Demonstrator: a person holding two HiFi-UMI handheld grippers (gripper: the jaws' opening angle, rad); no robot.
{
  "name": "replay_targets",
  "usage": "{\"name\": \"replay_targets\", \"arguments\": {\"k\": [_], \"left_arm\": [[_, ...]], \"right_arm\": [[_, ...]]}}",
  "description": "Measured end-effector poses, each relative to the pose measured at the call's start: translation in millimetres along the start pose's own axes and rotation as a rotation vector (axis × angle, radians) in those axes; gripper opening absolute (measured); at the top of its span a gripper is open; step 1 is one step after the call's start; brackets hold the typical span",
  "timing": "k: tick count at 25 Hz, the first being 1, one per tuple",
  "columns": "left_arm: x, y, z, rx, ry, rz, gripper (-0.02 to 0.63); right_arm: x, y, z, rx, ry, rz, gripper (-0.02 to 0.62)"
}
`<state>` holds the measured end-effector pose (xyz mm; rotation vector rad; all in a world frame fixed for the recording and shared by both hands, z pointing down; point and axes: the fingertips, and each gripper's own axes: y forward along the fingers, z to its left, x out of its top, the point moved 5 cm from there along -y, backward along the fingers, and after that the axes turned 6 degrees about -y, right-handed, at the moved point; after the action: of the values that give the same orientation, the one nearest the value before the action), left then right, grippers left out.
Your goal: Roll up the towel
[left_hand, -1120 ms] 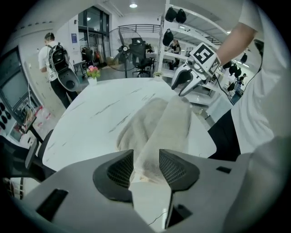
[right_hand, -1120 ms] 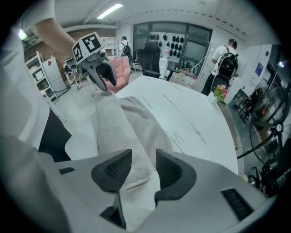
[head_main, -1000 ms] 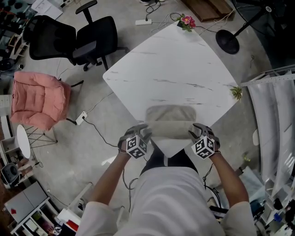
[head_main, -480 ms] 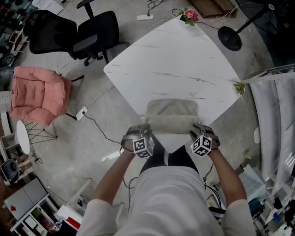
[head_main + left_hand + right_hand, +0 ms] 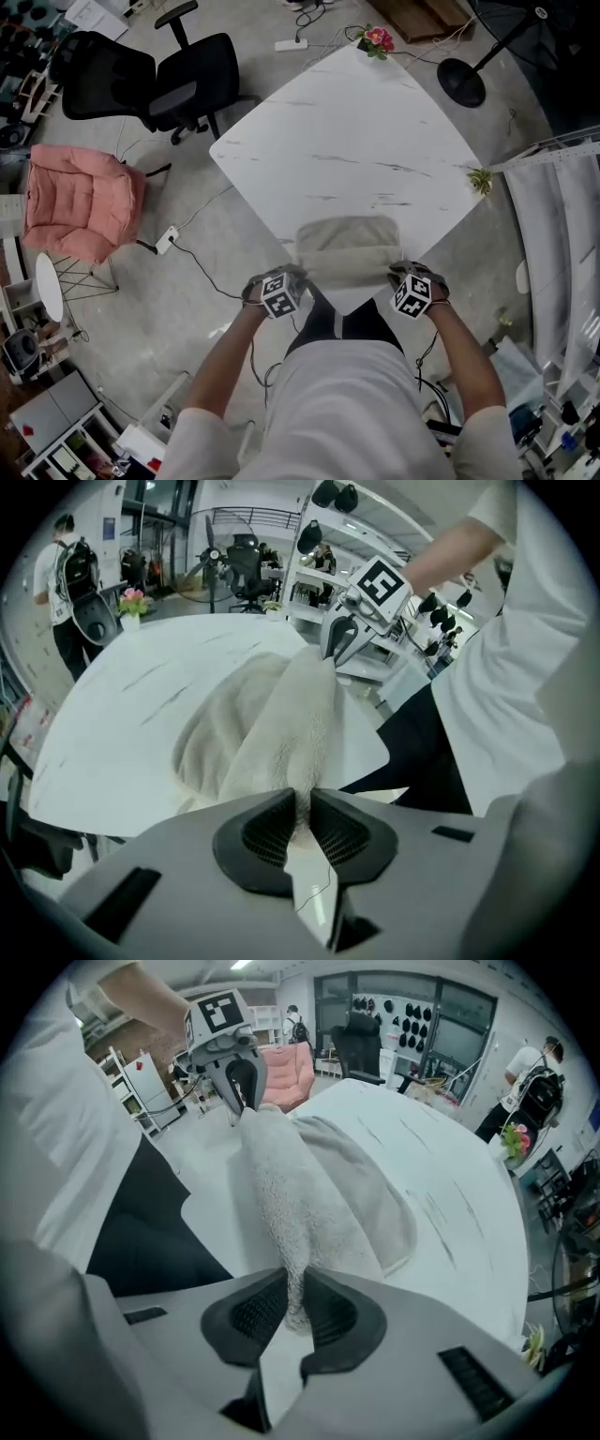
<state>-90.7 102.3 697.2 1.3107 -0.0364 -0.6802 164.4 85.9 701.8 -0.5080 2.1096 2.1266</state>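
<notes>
- Head view is showing the white marble-veined table (image 5: pixel 347 122) bearing the beige terry-cloth towel (image 5: pixel 349 246) at its near corner, with the towel's near part forming a thick roll.
- The left gripper (image 5: pixel 302 822) is pinching the roll's left end, its jaws having just been closing on the cloth.
- The right gripper (image 5: pixel 293 1309) is clamping the right end likewise, its jaws also just closing.
- For a good roll, both ends should probably be turning toward the far side together, keeping the roll tight and even.

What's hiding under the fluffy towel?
The towel lies on the white marbled table, at its near corner. The tabletop beneath it is covered, so anything under there cannot be seen.
</notes>
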Motion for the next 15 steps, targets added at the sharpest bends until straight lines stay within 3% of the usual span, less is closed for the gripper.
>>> {"name": "replay_targets", "arguments": {"k": [5,11,15], "left_arm": [[7.4,-2.7,-0.9,-0.053,-0.003,0.05,0.068],[24.7,-10.9,18.8,-0.133,-0.146,0.116,0.078],[39.7,-15.7,39.5,-0.09,-0.164,0.124,0.083]], "right_arm": [[-0.5,-12.8,-5.7,0.08,0.007,-0.01,0.063],[6.1,-15.0,-39.7,0.078,0.011,-0.018,0.077],[9.4,-15.9,-61.5,0.087,0.004,-0.026,0.08]]}}
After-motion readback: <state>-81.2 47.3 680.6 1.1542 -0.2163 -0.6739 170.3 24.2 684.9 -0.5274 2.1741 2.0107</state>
